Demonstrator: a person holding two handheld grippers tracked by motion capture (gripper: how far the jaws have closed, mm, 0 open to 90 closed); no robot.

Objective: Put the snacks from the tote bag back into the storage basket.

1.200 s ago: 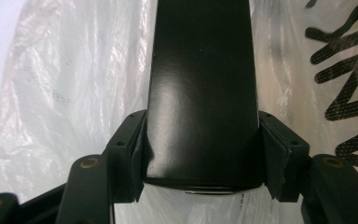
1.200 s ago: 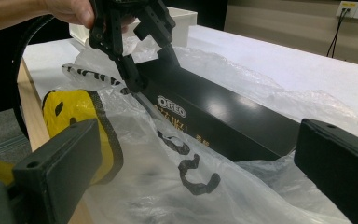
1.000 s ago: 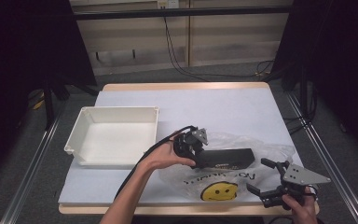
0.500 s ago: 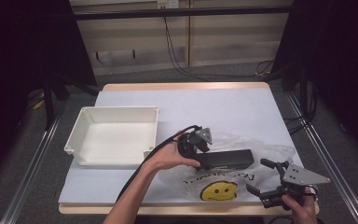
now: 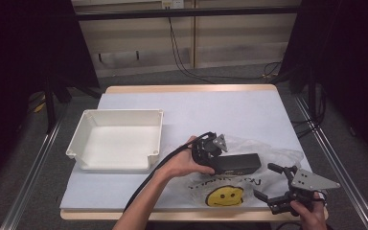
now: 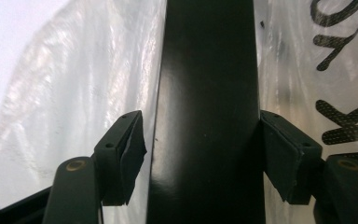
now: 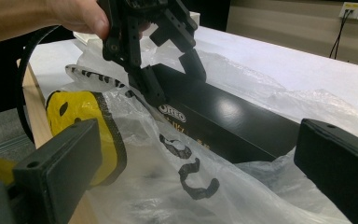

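My left gripper (image 5: 214, 149) straddles the black Oreo box (image 5: 235, 164) on the smiley plastic bag (image 5: 225, 194); its fingers, just closing, aren't gripping. Right gripper (image 5: 280, 184) released. White tray (image 5: 117, 165) sits beside.

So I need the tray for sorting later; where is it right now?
In the high view the white tray sits on the table's left half, just left of the left hand-held gripper and the black box.

Box (image 5: 237, 164): glossy black, white lettering along one side. Plastic bag (image 5: 230, 187): clear, printed with black letters and a yellow smiley face outlined in black. Tray (image 5: 117, 142): plain white. Table cover (image 5: 230, 115): pale blue-white, over a light wood edge. Gripper jaws: black.
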